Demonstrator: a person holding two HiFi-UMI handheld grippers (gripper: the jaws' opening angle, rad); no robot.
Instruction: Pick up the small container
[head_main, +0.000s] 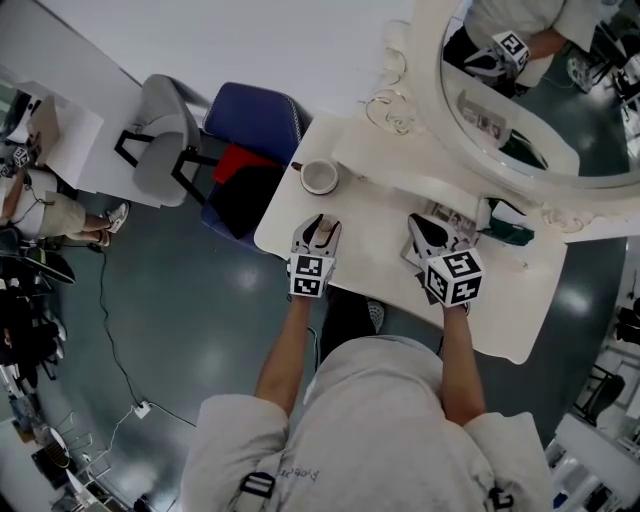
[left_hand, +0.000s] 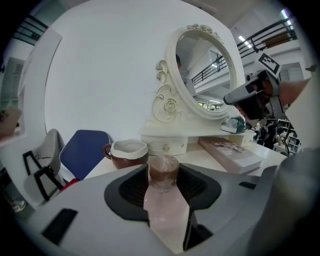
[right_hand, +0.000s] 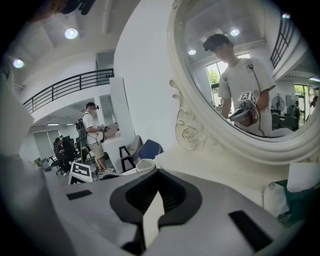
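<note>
The left claw (head_main: 319, 224) is clenched on the small container (left_hand: 163, 171), a squat brown pot with a pale top, its dark pads pressed to either side and set roughly a pot's width apart. The pot stands upright on the white desk (head_main: 370, 240), near the front left edge. Just behind it sits a brown mug (left_hand: 127, 152) with a white rim. The right claw (right_hand: 152, 197) hangs well apart to the right, tips drawn together with nothing between them. Beyond lie a book (left_hand: 230, 152) and the ornate oval mirror (left_hand: 200, 75)
</note>
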